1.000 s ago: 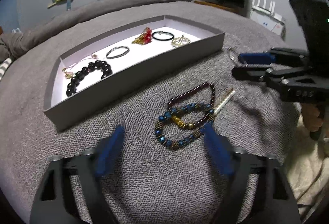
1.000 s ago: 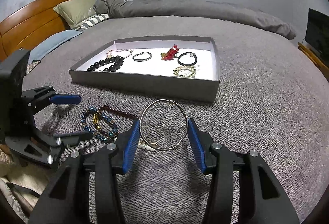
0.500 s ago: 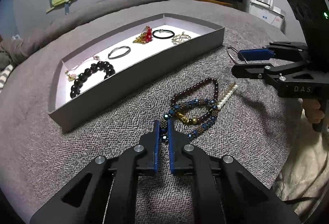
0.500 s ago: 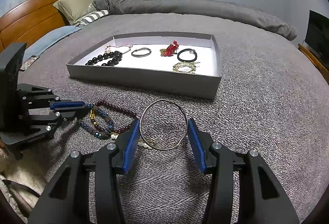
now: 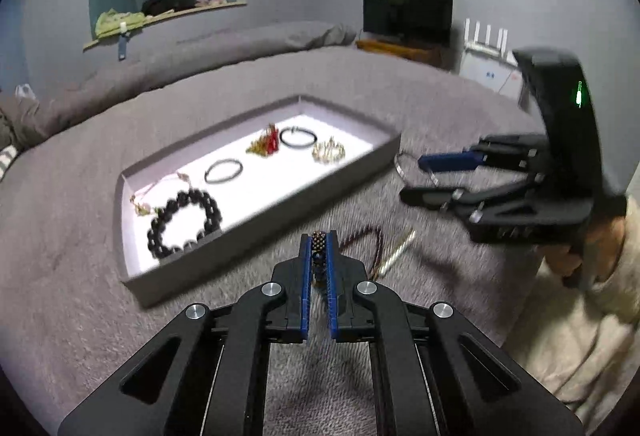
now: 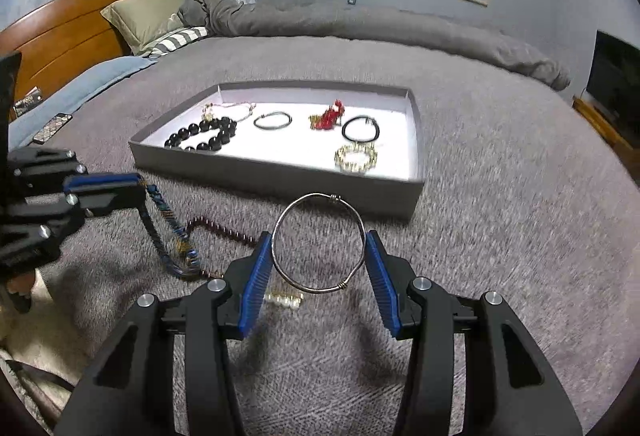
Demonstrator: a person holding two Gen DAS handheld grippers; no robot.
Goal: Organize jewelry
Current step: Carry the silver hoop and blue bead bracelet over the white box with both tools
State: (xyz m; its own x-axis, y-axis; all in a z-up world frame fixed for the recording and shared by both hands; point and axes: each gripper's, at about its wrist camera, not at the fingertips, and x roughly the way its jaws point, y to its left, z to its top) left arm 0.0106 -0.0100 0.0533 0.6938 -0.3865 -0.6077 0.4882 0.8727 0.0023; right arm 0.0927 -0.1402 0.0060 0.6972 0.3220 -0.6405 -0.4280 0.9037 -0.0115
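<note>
Since half a second ago the left gripper (image 5: 319, 242) has lifted off the bedspread with the blue beaded bracelet (image 5: 318, 241) pinched between its nearly closed fingers; a second ago those fingers stood wide over the pile. In the left wrist view the beads show at the fingertips, and below them the dark red bead strand (image 5: 370, 248) and a pale bar-shaped piece (image 5: 396, 253) lie on the grey bedspread (image 5: 72, 276), just in front of the tray (image 5: 256, 232). The tray already holds a black bead bracelet (image 5: 185, 221), bangles and a red charm laid out apart from one another, probably so each piece stays separate. The right gripper (image 5: 424, 176) hangs beside the tray's near corner. In the right wrist view the right gripper (image 6: 318, 248) has its fingers partly apart, pressing the silver wire bangle (image 6: 319, 243) across its width, a hold that likely keeps the ring flat and open. The blue bracelet (image 6: 168, 232) dangles from the left gripper (image 6: 120, 188), its lower end near the red strand (image 6: 224, 232); it may snag there. Both carried pieces look bound for bare spots in the tray (image 6: 280, 176).
</note>
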